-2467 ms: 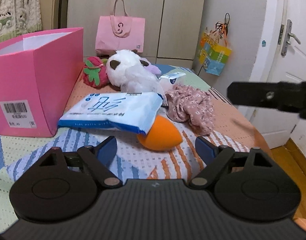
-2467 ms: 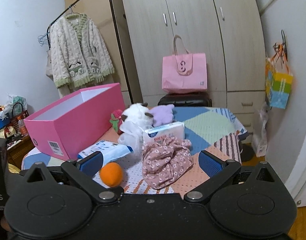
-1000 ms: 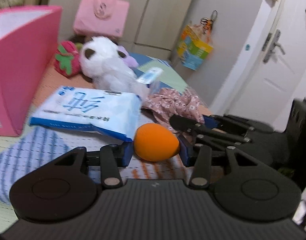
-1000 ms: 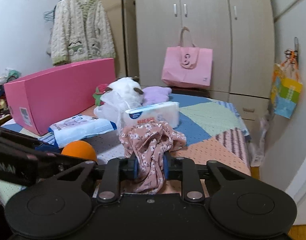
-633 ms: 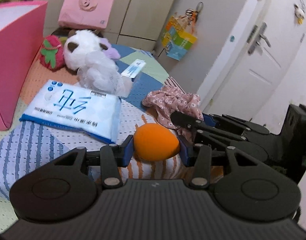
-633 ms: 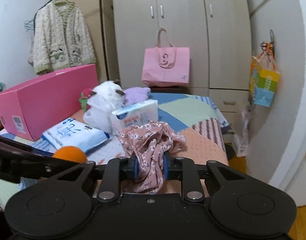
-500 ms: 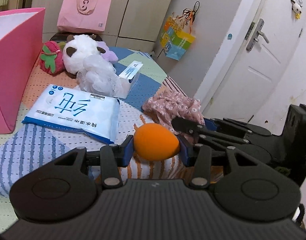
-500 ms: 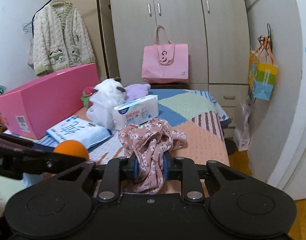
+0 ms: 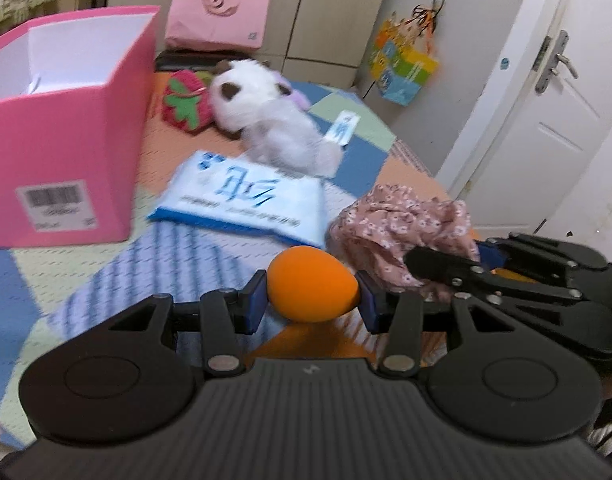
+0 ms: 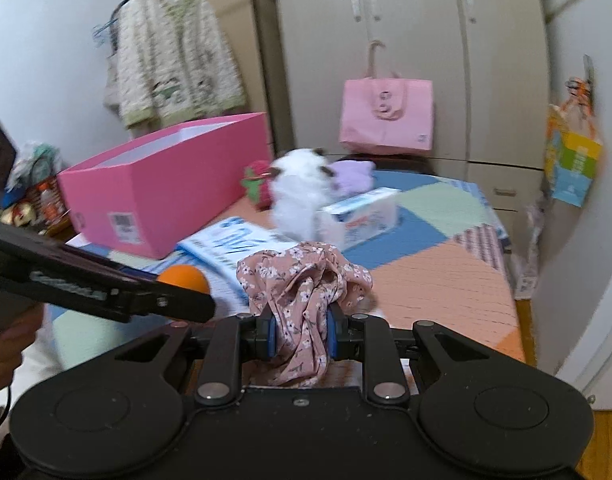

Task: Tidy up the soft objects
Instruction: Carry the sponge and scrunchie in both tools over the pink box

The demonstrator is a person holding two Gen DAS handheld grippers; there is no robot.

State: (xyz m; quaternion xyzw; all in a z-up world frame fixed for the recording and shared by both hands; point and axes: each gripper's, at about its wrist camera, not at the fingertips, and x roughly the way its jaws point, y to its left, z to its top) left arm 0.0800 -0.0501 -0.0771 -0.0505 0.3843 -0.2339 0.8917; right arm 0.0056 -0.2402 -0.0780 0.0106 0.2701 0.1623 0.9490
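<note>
My left gripper point(image 9: 311, 300) is shut on an orange egg-shaped sponge point(image 9: 310, 285), held above the patchwork bed cover point(image 9: 106, 276). My right gripper point(image 10: 299, 336) is shut on a bunched pink floral cloth point(image 10: 302, 280), which hangs lifted between its blue pads. In the left wrist view the floral cloth point(image 9: 397, 232) and the right gripper point(image 9: 465, 264) sit just right of the sponge. In the right wrist view the sponge point(image 10: 184, 276) peeks over the left gripper's black body at the left. An open pink box point(image 9: 62, 128) stands at the left of the bed.
On the bed lie a blue-and-white wipes pack point(image 9: 242, 196), a white plush toy point(image 9: 266, 120), a red strawberry plush point(image 9: 184, 108), a purple plush point(image 10: 351, 176) and a tissue box point(image 10: 361, 212). A pink tote bag point(image 10: 385, 120) stands by the wardrobe. A door point(image 9: 545, 120) is at the right.
Both grippers have risen and swung left toward the pink box, carrying the sponge and the floral cloth, which now hangs clear of the bed. The box fills more of the left wrist view.
</note>
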